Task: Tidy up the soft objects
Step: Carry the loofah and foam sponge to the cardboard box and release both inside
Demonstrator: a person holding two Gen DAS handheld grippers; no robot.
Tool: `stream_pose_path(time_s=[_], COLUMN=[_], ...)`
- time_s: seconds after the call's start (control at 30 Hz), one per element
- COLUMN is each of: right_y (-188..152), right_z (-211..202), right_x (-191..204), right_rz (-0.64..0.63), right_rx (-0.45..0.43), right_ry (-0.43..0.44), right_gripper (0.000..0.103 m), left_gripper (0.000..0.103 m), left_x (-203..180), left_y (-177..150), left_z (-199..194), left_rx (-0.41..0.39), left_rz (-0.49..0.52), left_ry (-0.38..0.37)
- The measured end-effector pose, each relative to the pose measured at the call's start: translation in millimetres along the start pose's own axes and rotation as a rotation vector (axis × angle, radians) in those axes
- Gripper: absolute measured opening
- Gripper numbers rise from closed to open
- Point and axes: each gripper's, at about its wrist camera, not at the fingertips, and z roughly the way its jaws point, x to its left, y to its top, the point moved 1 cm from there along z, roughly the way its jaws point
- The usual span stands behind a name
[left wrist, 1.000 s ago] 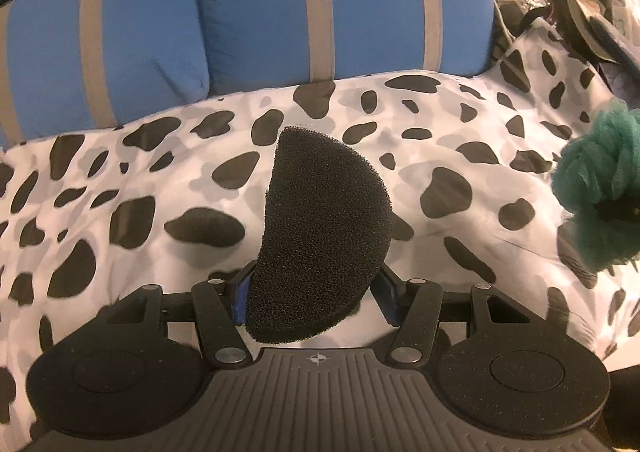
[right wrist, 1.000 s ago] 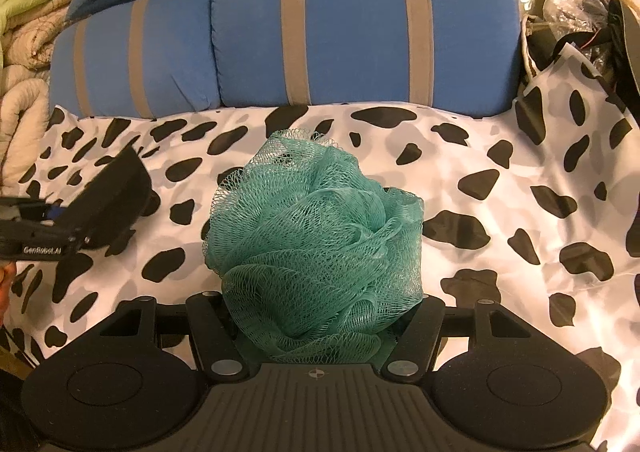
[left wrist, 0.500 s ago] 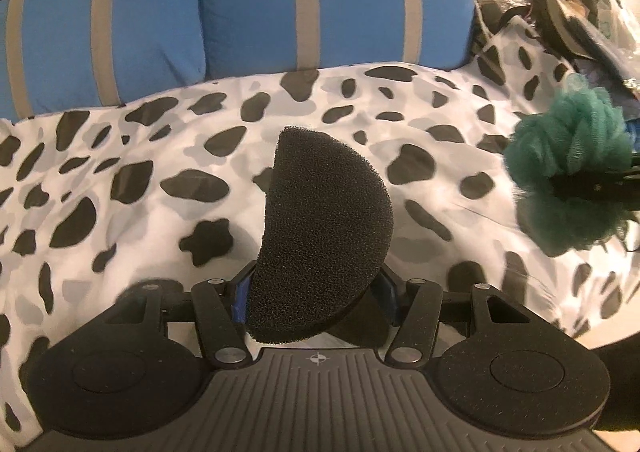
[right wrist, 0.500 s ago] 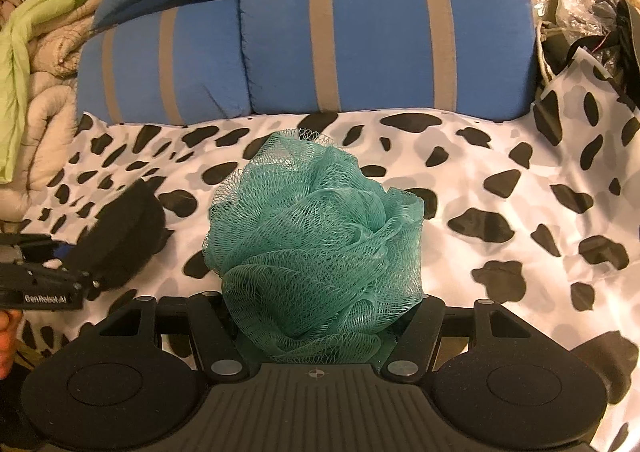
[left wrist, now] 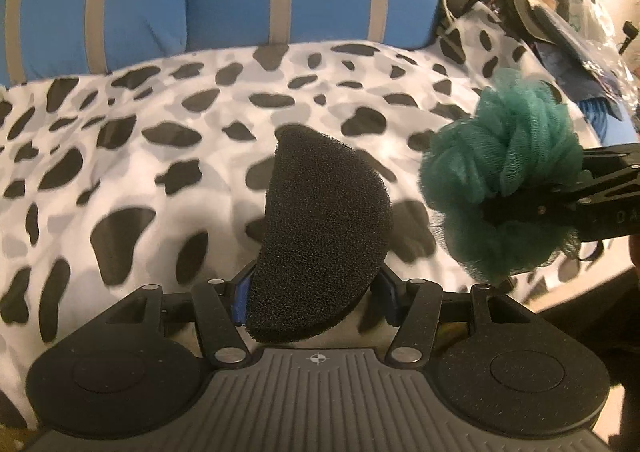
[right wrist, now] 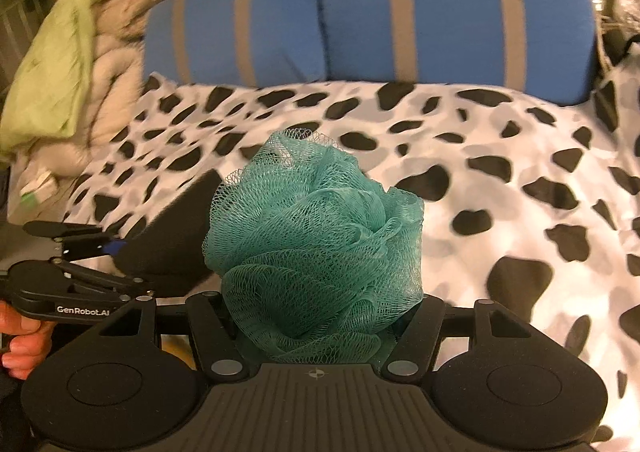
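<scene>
My left tongs (left wrist: pixel 316 284) stay clenched on the black sponge (left wrist: pixel 320 240) and my right tongs (right wrist: pixel 316 316) on the green loofah (right wrist: pixel 316 244), which has swung close beside the sponge above the spotted bed (left wrist: pixel 120 156), so both look ready to be placed together.

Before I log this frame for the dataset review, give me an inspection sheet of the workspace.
Surface: cow-print cover, bare ahead of both grippers.
Job's things: black sponge; teal mesh loofah; both held in the air.
Clutter: bags and wrappers at far right.
Grippers: left gripper shut on sponge; right gripper shut on loofah.
Cables: nothing seen.
Surroundings: blue striped pillows; green and beige blankets at left.
</scene>
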Motion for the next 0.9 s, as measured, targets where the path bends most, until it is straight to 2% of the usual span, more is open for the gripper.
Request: stream_pose_path(time_s=[0.4, 0.9], right_y=[-45, -94], right_z=[-13, -12], right_x=[41, 70], right_rz=[-0.056, -0.095], right_rx=[0.107, 0.307], right_ry=[0.043, -0.010], right_gripper=[0.066, 0.066], left_gripper=[0.057, 0.057], left_x=[-15, -29], left_y=[-47, -89], left_z=[-25, -32], left_rx=[0.068, 0.232], left_rz=[-0.008, -0.018], left_ry=[-0.046, -0.050])
